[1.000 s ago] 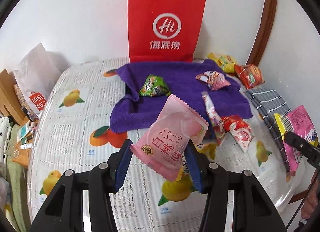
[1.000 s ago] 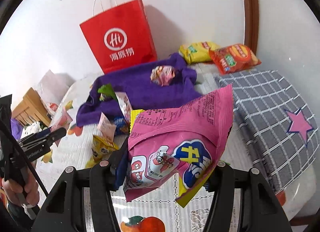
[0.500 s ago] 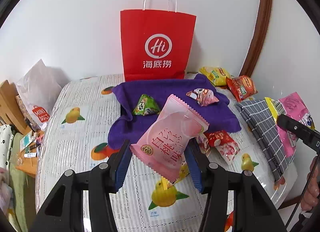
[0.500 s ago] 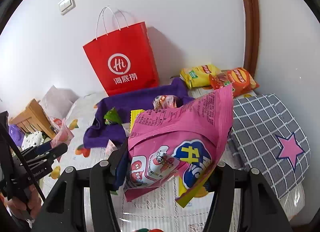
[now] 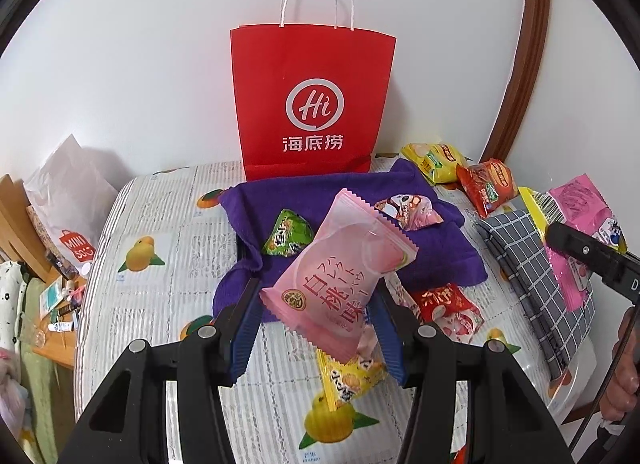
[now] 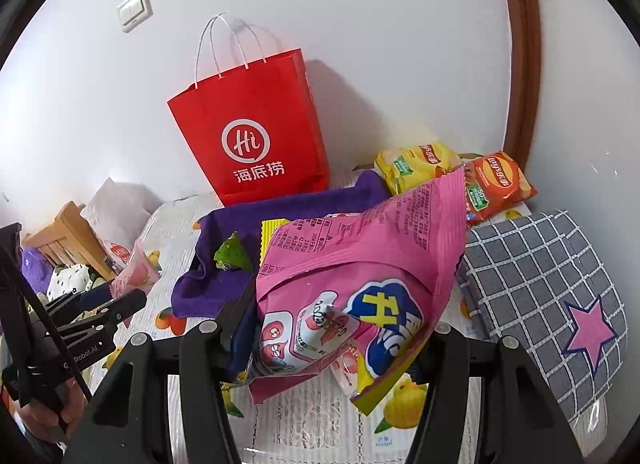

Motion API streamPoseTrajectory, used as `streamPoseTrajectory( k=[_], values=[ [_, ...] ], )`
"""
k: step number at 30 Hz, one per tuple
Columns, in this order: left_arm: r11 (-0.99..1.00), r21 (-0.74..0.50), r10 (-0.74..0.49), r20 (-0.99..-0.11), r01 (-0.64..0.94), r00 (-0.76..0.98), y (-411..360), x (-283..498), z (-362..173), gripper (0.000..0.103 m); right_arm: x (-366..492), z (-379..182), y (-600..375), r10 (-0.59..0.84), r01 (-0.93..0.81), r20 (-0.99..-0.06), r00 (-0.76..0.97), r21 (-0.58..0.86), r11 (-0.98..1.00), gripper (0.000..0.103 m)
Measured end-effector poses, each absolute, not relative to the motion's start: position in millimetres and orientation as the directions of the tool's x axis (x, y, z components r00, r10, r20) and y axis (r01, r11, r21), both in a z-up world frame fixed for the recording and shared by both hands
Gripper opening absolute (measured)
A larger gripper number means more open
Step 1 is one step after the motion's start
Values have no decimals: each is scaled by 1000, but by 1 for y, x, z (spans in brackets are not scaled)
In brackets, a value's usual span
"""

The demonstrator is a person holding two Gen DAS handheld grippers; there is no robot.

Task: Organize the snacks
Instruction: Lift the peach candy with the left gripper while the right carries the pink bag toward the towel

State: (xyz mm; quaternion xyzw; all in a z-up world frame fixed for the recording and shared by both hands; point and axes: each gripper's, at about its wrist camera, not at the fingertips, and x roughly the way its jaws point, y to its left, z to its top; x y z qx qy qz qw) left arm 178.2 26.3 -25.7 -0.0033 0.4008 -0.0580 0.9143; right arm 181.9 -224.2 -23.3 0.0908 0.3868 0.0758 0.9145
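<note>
From my left claw's camera, my left claw point(image 5: 316, 328) pinches a pale pink, serrated-edged plastic snack packet with red characters point(image 5: 340, 276) between its blue ribbed pads, the packet tilted and held up above the table. My landmark is the tall red paper carrier bag with white twine handles point(image 5: 312, 104), which stands upright against the white wall at the far edge of the fruit-printed tablecloth point(image 5: 160, 264). Just in front of that bag lies a rumpled purple towel point(image 5: 440, 248), and on the towel sit a small green triangular packet point(image 5: 288, 238) and a pink-and-white crinkled packet point(image 5: 408, 208). To the right of the bag, near the wall, lie a yellow crisp bag point(image 5: 434, 160) and an orange-red crisp bag point(image 5: 486, 186). Nearer to me than the towel rest a red-and-white packet point(image 5: 448, 304) and a yellow packet point(image 5: 348, 376), the latter partly hidden under what I hold. A grey checked cloth point(image 5: 532, 264) lies further right of the bag, and my other claw point(image 5: 592, 260) shows at the frame's right edge with its pink bag. From my right claw's camera, my right claw point(image 6: 336, 340) is clamped on a large bright pink foil snack bag with a blue-and-yellow logo point(image 6: 360, 288), lifted clear of the tablecloth and covering much of the towel in front of the red bag point(image 6: 256, 136). The checked cloth point(image 6: 540, 288), with a pink star, lies right of the bag. At left, my left claw point(image 6: 116, 296) holds the pale pink packet point(image 6: 136, 272).
</note>
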Motion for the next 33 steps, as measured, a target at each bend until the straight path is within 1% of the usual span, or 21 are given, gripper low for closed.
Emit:
streamPoseTrajectory(
  k=[18,33],
  values=[
    [993,-62,-112,-760,100,640,29,212,-47,51,221,-46,-222,221,-68,-720,657,235,970,58],
    [993,-65,-108,-799,94,592,33,238,-77,51,247,-68,-221,217,-67,-744,632,226,972,58]
  ],
)
